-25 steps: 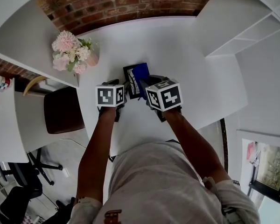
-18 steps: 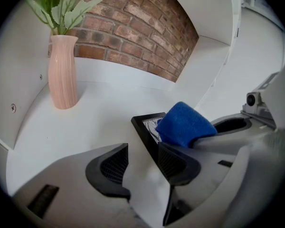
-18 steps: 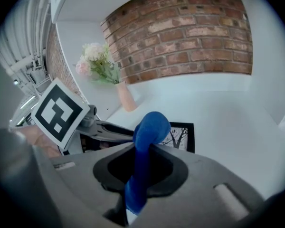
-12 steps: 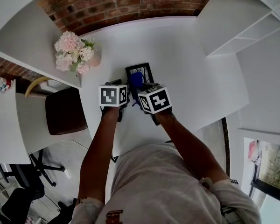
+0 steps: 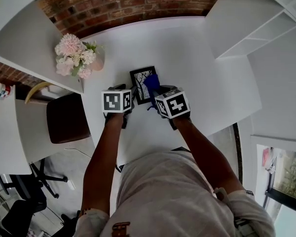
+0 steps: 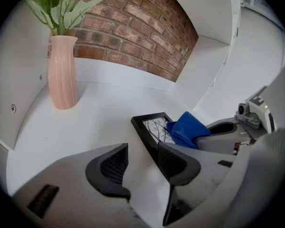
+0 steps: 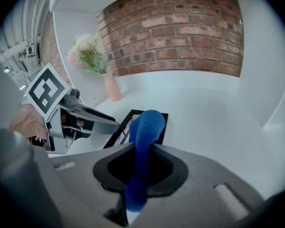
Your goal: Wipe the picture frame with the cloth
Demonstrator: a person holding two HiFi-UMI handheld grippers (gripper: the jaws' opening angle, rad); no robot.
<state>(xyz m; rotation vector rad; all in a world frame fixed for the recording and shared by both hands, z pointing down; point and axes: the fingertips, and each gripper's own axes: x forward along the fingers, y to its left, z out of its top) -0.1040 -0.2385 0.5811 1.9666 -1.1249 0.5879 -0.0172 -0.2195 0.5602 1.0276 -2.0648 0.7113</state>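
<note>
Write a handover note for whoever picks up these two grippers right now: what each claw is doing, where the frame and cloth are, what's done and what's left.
Left claw: open, nothing between its jaws, set at the near left corner of the black picture frame; contact cannot be told.
Right claw: shut on the folded blue cloth.
Frame: lies on the white table, in front of both claws.
Cloth: its free end rests on the frame's right part.
Done: cloth picked up and brought onto the frame.
Left: wipe across the uncovered left part and the borders. How much is clean already cannot be judged.
</note>
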